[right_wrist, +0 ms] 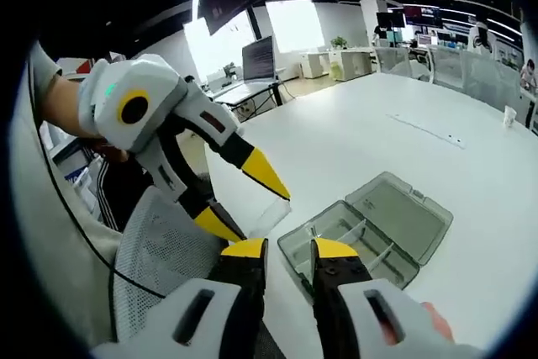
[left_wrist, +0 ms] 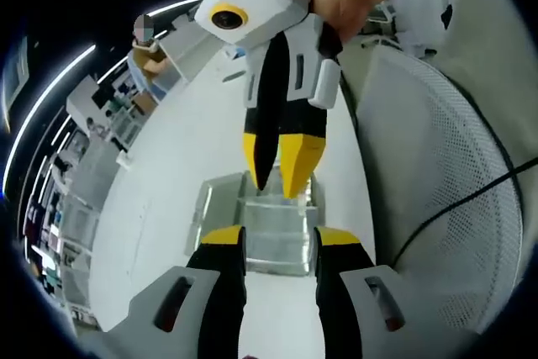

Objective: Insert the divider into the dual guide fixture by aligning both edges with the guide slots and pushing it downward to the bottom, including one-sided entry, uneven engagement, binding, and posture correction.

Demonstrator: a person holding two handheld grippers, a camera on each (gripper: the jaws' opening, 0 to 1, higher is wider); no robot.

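Note:
My left gripper (left_wrist: 279, 239) has its jaws set wide, and a small clear divider (left_wrist: 282, 233) spans the gap between them, held by its edges. In the right gripper view the left gripper (right_wrist: 245, 203) comes in from the left with the clear divider (right_wrist: 269, 214) at its yellow tips. The right gripper (left_wrist: 277, 166) points down from the top, its tips close together just over the divider's far edge. Its own jaws (right_wrist: 291, 250) stand slightly apart with nothing between them. The clear compartment box (right_wrist: 336, 237) lies on the table with its lid (right_wrist: 402, 202) open.
A white mesh chair (left_wrist: 437, 166) stands beside the long white table (left_wrist: 202, 132); its back (right_wrist: 160, 266) is under the left gripper, with a black cable across it. Desks with monitors (right_wrist: 256, 60) line the far side. A person (left_wrist: 151, 48) sits at the table's far end.

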